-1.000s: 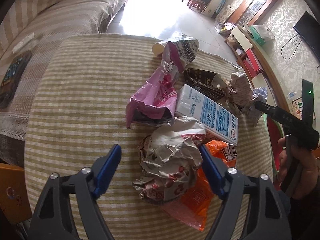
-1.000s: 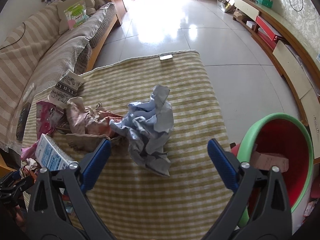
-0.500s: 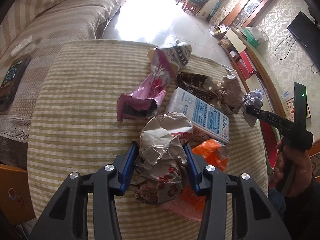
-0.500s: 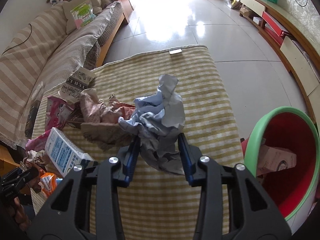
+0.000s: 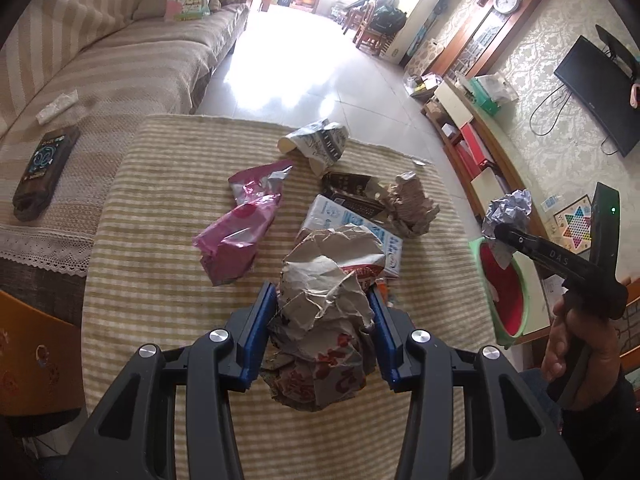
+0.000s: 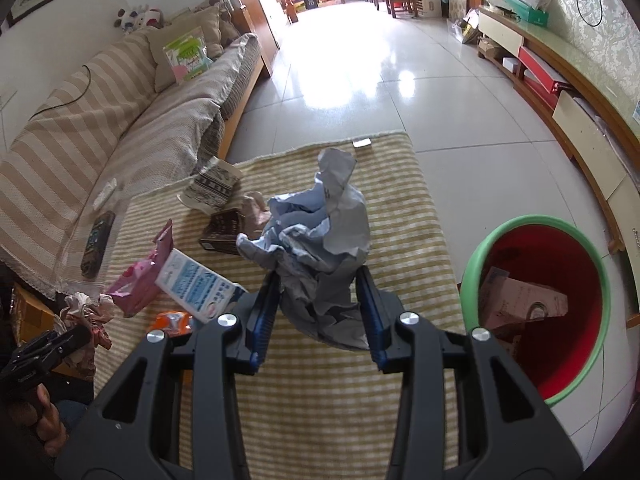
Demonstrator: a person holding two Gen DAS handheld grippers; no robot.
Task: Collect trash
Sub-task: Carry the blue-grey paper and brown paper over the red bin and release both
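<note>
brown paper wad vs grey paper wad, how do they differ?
Brown wad has red print; grey wad is plain. Left gripper holds the brown over the table; right gripper holds the grey nearer the bin. Both crumpled, both clamped.

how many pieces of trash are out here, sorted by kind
crumpled paper balls: 3 – brown printed ball in left gripper, grey-blue ball in right gripper, small tan ball
cartons or boxes: 2 – white-blue milk carton, dark brown box
plastic wrappers: 2 – pink, orange
patterned paper cup: 1
total: 8
</note>
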